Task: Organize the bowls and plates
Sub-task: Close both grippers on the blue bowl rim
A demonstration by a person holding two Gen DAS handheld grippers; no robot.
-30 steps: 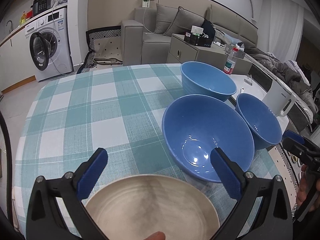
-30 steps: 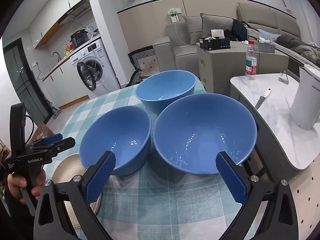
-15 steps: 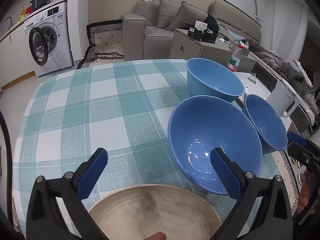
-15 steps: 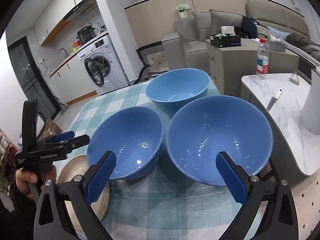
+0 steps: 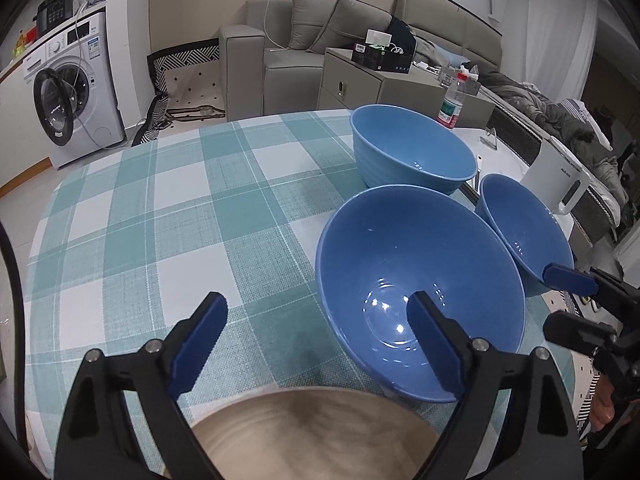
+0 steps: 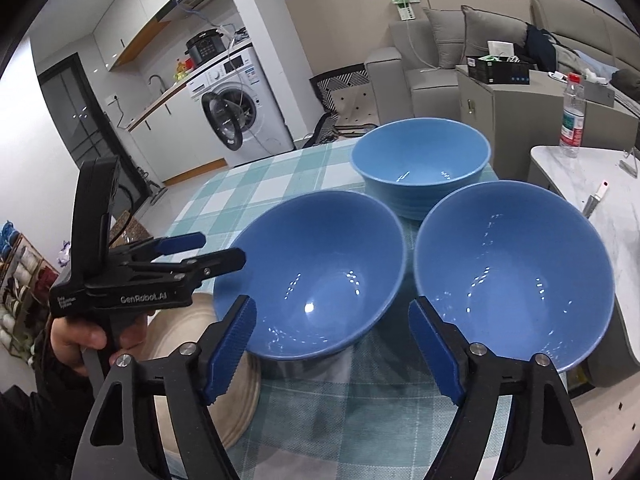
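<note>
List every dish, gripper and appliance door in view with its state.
Left gripper: open, closing, nothing between pads.
Right gripper: open, closing, empty.
Three blue bowls: upright, empty, unstacked.
Beige plate: flat, empty.
Washing machine door: open.

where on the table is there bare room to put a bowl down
Free: the checked tablecloth left of the three blue bowls, out to the edge by the washing machine. Crowded: the bowl cluster and the near edge by the beige plate.
</note>
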